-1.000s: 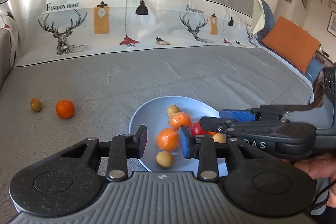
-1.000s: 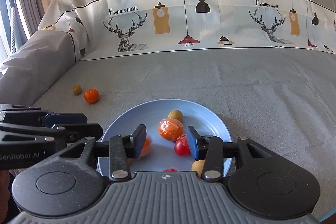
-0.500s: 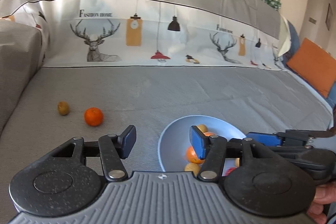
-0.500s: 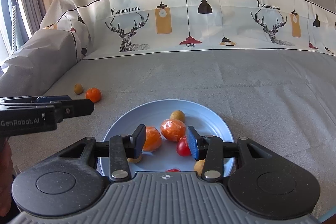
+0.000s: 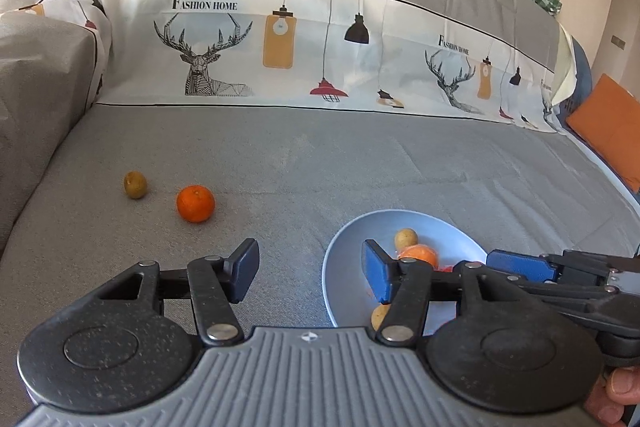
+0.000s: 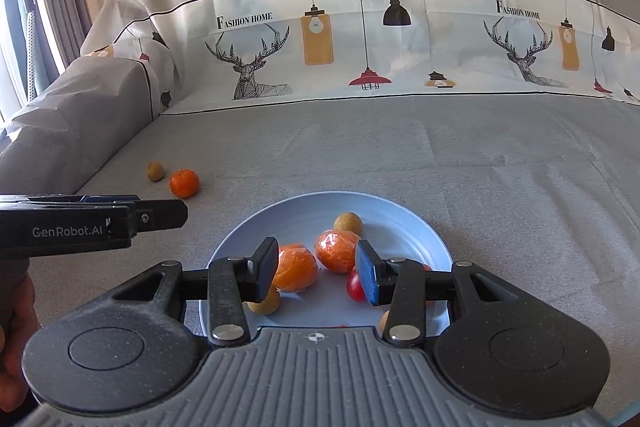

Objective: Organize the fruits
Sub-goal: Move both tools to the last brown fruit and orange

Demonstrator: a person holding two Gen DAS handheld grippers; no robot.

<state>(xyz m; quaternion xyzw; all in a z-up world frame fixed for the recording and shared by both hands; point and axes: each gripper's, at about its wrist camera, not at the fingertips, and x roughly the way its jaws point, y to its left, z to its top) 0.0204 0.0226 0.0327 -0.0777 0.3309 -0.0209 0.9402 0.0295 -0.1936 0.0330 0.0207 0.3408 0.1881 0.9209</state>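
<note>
**Mostly plated, two fruits out on the sofa seat**

Broadly, the grey sofa seat [image 5: 360,163] lies open behind and to the left of the blue plate [image 6: 400,215], running back to the printed deer-and-lamp cover [image 6: 360,39] on the backrest; the grey armrest [image 5: 36,99] closes the left side. An orange cushion [image 5: 608,131] sits at the far right edge in the left wrist view.

The left tongs [image 5: 310,269] hover wide open and hold nothing, their right finger over the plate's left rim, their left finger over bare seat. The right tongs [image 6: 316,269] hang above the plate, moderately open, gripping nothing; fruit shows in the gap between the pads but is not touched by them.

On the plate lie two wrapped oranges [image 6: 338,251] side by side, touching or nearly so, a small brown round fruit [image 6: 348,222] at the far side, another brown one [image 6: 264,305] near the front left rim, and a red cherry tomato [image 6: 355,285] just beside the right pad. More fruit at the near rim is hidden by the tongs' body. The fruits are roundish, so no clear long axis shows.

Well apart from the plate, toward the armrest, a loose orange [image 5: 195,203] and a brownish-green kiwi-like fruit [image 5: 135,184] rest near each other, not touching. Nothing stands between them and the left tongs.
</note>
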